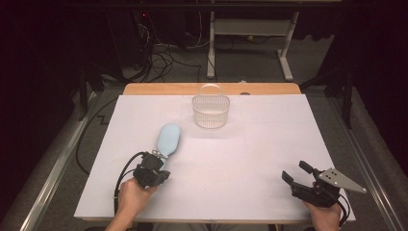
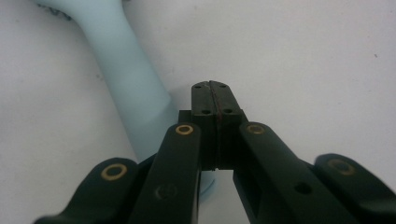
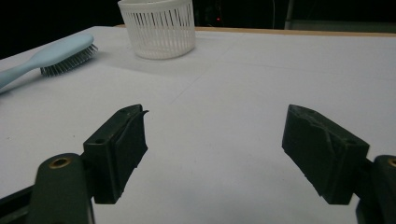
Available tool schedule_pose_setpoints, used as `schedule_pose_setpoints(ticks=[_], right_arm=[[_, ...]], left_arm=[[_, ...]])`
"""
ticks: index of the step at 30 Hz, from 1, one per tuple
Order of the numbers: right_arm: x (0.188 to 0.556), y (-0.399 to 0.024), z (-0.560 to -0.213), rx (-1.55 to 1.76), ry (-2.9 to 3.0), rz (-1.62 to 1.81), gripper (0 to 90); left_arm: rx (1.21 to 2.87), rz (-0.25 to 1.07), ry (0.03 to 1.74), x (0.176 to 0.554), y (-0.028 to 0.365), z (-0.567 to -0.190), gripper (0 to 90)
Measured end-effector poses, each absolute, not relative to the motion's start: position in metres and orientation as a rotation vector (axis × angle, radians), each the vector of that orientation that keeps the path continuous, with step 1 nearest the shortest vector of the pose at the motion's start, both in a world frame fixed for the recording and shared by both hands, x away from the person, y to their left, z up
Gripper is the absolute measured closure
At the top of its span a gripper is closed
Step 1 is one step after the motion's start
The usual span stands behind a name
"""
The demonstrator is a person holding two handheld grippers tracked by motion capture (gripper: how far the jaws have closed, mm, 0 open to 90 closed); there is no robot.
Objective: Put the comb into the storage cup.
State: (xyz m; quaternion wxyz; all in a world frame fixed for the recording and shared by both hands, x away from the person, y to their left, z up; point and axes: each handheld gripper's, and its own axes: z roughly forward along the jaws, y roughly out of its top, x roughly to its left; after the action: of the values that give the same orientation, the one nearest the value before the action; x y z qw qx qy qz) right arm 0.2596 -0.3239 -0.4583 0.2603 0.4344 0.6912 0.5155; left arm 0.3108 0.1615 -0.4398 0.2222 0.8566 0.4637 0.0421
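Note:
A pale blue hairbrush (image 1: 169,138) lies bristles down on the white table cover, its handle pointing toward the person. My left gripper (image 1: 156,159) sits at the handle's end with its jaws pressed together. In the left gripper view the pads (image 2: 213,91) meet with nothing between them, and the brush handle (image 2: 126,79) runs beside and under the left jaw. My right gripper (image 1: 299,172) rests near the front right of the table, jaws wide apart and empty (image 3: 215,135). The right gripper view also shows the brush (image 3: 56,53) at the far left.
A white slatted basket (image 1: 210,111) stands at the back middle of the table, also in the right gripper view (image 3: 158,28). The wooden table edge (image 1: 211,88) shows behind the white cover (image 1: 269,144). Cables and desk legs lie on the floor beyond.

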Motion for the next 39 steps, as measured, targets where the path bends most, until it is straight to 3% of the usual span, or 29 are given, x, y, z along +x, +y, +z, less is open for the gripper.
schedule_pose_setpoints(ticks=[39], right_arm=[[0.259,-0.324,-0.458,1.176,1.87,1.398,22.2]], left_arm=[[2.345,0.181,1.387,0.319,0.18,-0.444,88.4]])
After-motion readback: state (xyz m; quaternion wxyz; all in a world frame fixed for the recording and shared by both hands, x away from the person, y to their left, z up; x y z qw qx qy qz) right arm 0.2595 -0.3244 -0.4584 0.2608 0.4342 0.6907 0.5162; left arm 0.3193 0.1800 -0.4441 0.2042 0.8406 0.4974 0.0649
